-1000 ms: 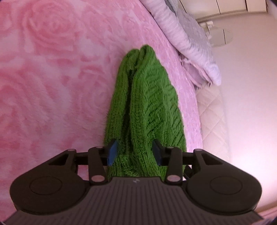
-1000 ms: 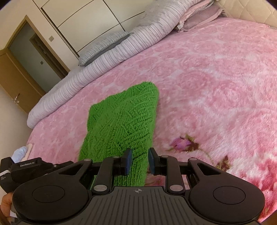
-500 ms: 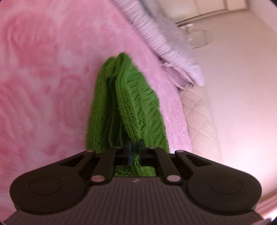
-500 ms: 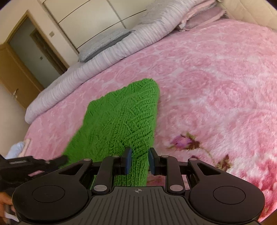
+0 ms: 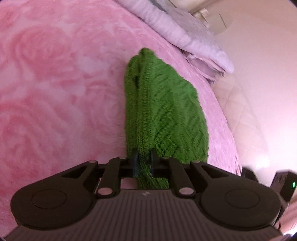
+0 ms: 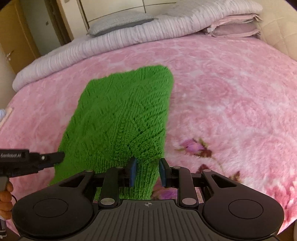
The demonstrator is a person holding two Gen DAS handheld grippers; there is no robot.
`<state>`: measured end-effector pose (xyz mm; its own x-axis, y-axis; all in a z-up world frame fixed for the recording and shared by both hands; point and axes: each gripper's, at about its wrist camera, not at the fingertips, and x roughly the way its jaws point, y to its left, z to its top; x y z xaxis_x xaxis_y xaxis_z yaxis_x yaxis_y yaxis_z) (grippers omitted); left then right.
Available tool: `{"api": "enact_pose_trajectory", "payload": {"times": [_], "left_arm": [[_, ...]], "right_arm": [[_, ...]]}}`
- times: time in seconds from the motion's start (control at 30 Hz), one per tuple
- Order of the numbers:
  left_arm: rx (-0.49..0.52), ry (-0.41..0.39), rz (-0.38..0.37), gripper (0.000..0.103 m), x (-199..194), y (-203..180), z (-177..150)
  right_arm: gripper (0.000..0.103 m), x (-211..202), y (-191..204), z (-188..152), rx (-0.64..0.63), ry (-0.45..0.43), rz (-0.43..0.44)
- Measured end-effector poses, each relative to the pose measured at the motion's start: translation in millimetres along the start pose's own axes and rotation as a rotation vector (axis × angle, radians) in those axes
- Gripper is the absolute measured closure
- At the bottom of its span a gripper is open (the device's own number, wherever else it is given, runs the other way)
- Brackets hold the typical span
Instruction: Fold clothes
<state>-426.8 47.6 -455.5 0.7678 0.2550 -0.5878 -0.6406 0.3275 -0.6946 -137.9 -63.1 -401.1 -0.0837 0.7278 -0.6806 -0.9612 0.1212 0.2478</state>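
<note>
Left gripper [image 5: 143, 161], wide a second ago, is now pinching the near edge of the green knit garment [image 6: 120, 118] while right gripper [image 6: 147, 171] is clamping its other corner, lifting it off the pink bed [image 6: 232, 103], likely carrying a fold over.

A home bedroom: a bed under a pink rose-patterned blanket [image 6: 222, 92], a rolled striped duvet [image 6: 115, 44], grey pillow [image 6: 120, 20], wardrobe doors [image 6: 115, 7] and wooden door [image 6: 11, 37].
</note>
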Motion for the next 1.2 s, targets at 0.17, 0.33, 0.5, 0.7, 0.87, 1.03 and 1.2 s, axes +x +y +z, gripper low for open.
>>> {"api": "enact_pose_trajectory", "payload": {"times": [0.17, 0.33, 0.5, 0.7, 0.87, 1.03, 1.2], "left_arm": [[0.056, -0.064, -0.018, 0.093, -20.1, -14.4, 9.0], [0.233, -0.052, 0.040, 0.093, 1.3, -49.4, 1.8], [0.287, -0.051, 0.128, 0.088, 30.4, -42.8, -14.1], [0.308, -0.055, 0.144, 0.093, 10.4, -56.6, -14.7], [0.353, -0.068, 0.125, 0.092, -9.6, -66.4, -36.6], [0.334, -0.013, 0.237, 0.078, 15.1, -49.2, -55.1], [0.281, -0.014, 0.287, 0.081, 3.8, -60.7, -54.9]], "right_arm": [[0.078, -1.3, 6.0, 0.6, -0.038, -0.041, 0.004], [0.078, -2.7, 12.1, 1.1, -0.076, -0.083, 0.008], [0.080, 32.5, 16.2, -29.1, -0.252, -0.017, -0.118], [0.079, 22.5, 4.2, -20.1, -0.193, -0.004, -0.067], [0.079, -6.0, 0.2, -22.9, -0.128, -0.044, -0.025], [0.079, 2.0, -4.5, -40.6, -0.113, -0.026, -0.042], [0.078, -12.8, -11.2, -27.0, -0.026, 0.012, -0.026]]}}
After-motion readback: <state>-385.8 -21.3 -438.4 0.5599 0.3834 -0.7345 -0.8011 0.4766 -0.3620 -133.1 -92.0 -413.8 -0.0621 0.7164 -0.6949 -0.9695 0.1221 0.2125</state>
